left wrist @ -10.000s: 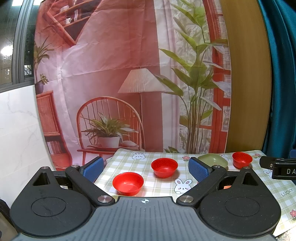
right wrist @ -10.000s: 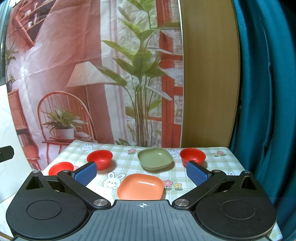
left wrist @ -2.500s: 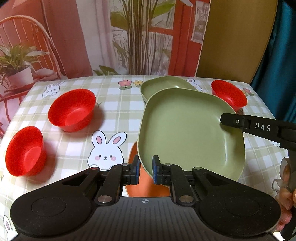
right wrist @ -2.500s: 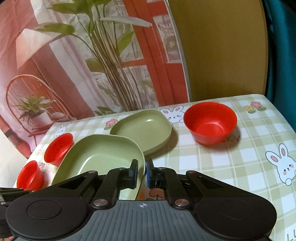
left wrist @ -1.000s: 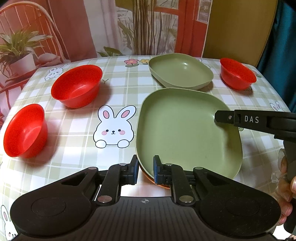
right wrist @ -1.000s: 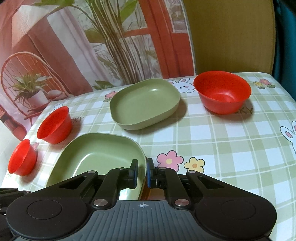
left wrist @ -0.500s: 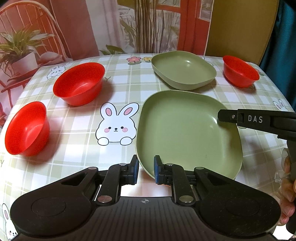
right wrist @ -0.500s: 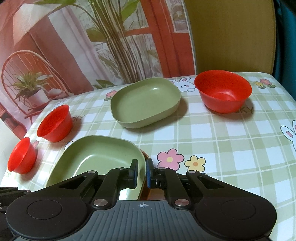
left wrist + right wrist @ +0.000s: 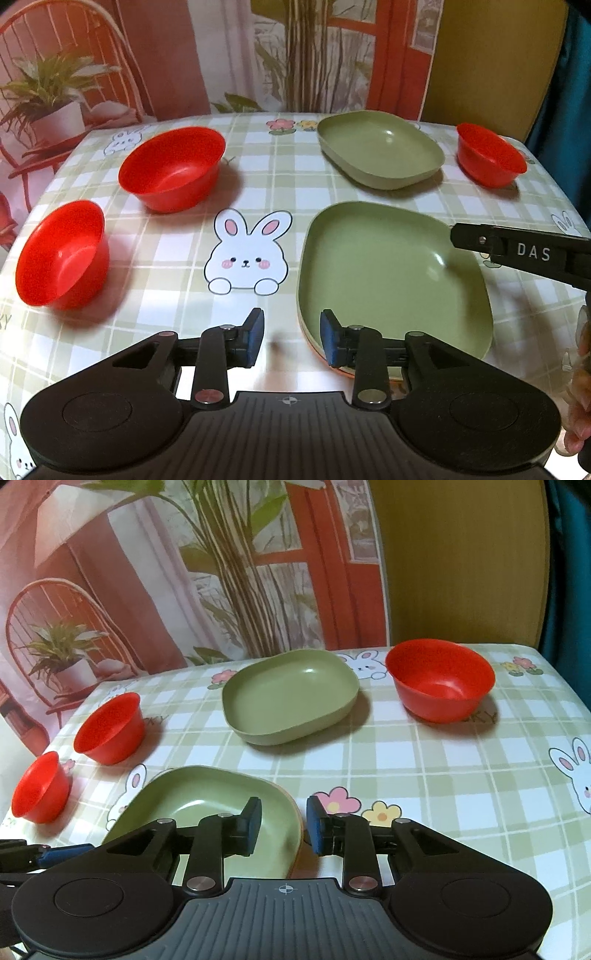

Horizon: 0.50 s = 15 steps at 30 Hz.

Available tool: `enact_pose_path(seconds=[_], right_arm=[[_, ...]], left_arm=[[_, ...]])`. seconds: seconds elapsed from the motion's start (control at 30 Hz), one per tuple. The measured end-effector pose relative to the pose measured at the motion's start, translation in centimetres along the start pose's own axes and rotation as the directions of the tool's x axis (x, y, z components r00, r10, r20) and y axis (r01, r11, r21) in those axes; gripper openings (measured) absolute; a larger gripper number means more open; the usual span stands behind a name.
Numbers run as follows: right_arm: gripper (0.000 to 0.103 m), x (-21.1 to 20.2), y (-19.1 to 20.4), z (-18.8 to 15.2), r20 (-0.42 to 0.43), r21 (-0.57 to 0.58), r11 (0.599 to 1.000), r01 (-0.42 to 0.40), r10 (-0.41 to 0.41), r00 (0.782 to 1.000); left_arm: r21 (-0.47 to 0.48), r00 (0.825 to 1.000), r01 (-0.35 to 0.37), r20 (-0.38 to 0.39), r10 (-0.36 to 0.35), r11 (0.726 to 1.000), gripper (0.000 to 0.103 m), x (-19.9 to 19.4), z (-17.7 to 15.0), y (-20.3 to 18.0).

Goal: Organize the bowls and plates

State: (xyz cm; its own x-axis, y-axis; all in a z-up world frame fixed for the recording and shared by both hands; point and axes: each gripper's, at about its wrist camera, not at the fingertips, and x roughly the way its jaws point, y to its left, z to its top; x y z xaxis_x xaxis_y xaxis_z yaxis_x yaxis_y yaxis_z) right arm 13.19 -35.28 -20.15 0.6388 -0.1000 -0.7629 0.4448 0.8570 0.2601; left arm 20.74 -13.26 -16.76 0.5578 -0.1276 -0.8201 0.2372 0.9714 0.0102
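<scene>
A large green plate (image 9: 391,273) lies on an orange plate (image 9: 345,370), whose edge peeks out under its near rim. My left gripper (image 9: 291,339) is open, its jaws astride the green plate's near-left rim. My right gripper (image 9: 283,826) is open too, astride the same plate's (image 9: 207,812) right rim; its finger also shows in the left wrist view (image 9: 517,251). A second green plate (image 9: 380,153) (image 9: 290,701) sits at the back. Red bowls stand at the left (image 9: 171,168) (image 9: 61,254) and back right (image 9: 489,153) (image 9: 439,679).
The table wears a green checked cloth with rabbits (image 9: 247,254) and flowers (image 9: 334,799). A printed backdrop (image 9: 166,572) hangs behind the table, a teal curtain (image 9: 569,561) at the right. The table's right edge (image 9: 569,686) lies near the red bowl.
Both grippers have opened and let go of the green plate's rim. The plate now rests on the orange plate, lowered from its raised position 2.5 s ago.
</scene>
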Motion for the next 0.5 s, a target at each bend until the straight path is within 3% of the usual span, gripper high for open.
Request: enact_pose_path(seconds=[0.5], right_arm=[[0.026, 1.5, 0.4, -1.8, -0.070, -0.026, 0.999, 0.028, -0.030, 0.997]], left_arm=[[-0.021, 1.000, 0.000, -0.018, 0.000, 1.000, 0.037, 1.0, -0.5, 0.4]])
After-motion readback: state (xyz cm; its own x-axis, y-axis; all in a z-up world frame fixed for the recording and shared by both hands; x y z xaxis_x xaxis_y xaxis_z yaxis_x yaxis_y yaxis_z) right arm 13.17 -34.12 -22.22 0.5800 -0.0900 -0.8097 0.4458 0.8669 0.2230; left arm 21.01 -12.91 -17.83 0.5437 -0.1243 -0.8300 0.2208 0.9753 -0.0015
